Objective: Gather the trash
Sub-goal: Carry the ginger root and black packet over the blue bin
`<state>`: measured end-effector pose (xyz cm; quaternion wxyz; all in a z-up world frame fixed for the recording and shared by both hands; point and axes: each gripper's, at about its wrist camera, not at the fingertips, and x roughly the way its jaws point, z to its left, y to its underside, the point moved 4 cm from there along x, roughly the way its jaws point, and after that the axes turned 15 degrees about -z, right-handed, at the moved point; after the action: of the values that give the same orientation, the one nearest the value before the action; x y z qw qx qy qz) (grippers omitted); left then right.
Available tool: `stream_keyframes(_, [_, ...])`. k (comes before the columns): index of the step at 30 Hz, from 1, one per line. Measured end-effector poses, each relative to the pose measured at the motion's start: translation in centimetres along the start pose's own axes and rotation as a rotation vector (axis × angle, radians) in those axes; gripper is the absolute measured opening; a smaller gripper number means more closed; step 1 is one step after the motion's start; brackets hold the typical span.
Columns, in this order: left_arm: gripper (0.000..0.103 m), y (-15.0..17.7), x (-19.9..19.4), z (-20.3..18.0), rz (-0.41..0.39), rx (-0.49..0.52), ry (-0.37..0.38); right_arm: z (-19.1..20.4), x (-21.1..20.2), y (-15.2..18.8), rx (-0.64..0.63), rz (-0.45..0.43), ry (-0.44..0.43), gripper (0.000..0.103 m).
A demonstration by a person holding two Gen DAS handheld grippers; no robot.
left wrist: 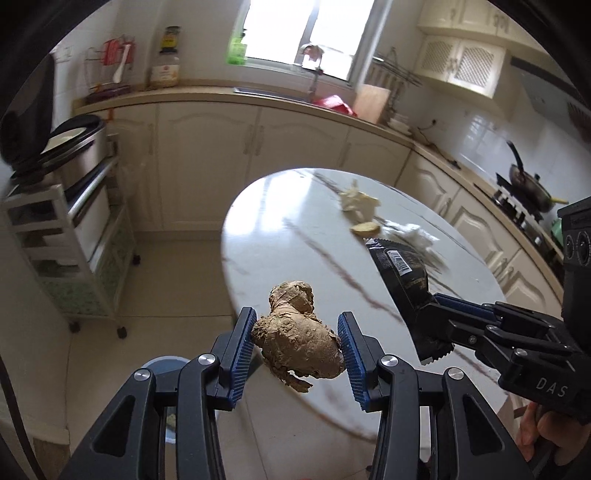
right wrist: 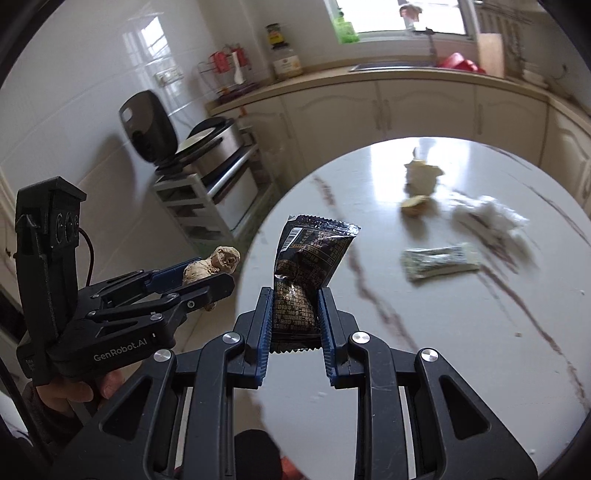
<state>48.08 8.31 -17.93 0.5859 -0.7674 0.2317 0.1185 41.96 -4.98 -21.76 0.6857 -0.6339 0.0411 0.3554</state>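
A round white marble-look table [right wrist: 424, 350] stands in a cream kitchen — cabinets [left wrist: 207, 155] under a window [left wrist: 306, 33]. The left gripper [left wrist: 297, 341] clamps a knobbly ginger root [left wrist: 295, 339] past the table's edge, above the tiled floor [left wrist: 170, 254]. The right gripper [right wrist: 295, 321] pinches a dark snack wrapper [right wrist: 310, 258]. On the table lie 2 pale scraps, crumpled tissue [right wrist: 491, 216] and a flat packet [right wrist: 439, 260].

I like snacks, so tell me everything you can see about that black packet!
The black packet is a small shiny foil wrapper with zigzag-cut ends, a barcode and pale printing. It looks crumpled. It stands upright, pinched at its lower half between the blue pads of the right gripper, held in the air above the white marble-look table, touching nothing else.
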Motion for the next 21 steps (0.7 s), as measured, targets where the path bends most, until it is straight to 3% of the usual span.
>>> stream_keyframes(5, [0.041, 1.2, -4.6, 6.3, -0.015, -0.035, -0.087, 6.3, 4.0, 0.9, -0.055, 0.058, -0.098, 0.023])
stream_keyframes(12, [0.041, 3.5, -8.1, 15.1, 0.007, -0.133, -0.216, 13.8, 10.8, 3.5, -0.12, 0.157, -0.207, 0.023])
stream_keyframes(16, [0.041, 4.9, -7.7, 18.8, 0.053, -0.181, -0.262, 15.7, 15.1, 5.6, -0.14, 0.215, -0.209, 0.023])
stream_keyframes(21, [0.041, 6.5, -6.3, 20.9, 0.107, -0.219, -0.274, 16.4, 19.5, 8.4, -0.166, 0.276, -0.178, 0.024])
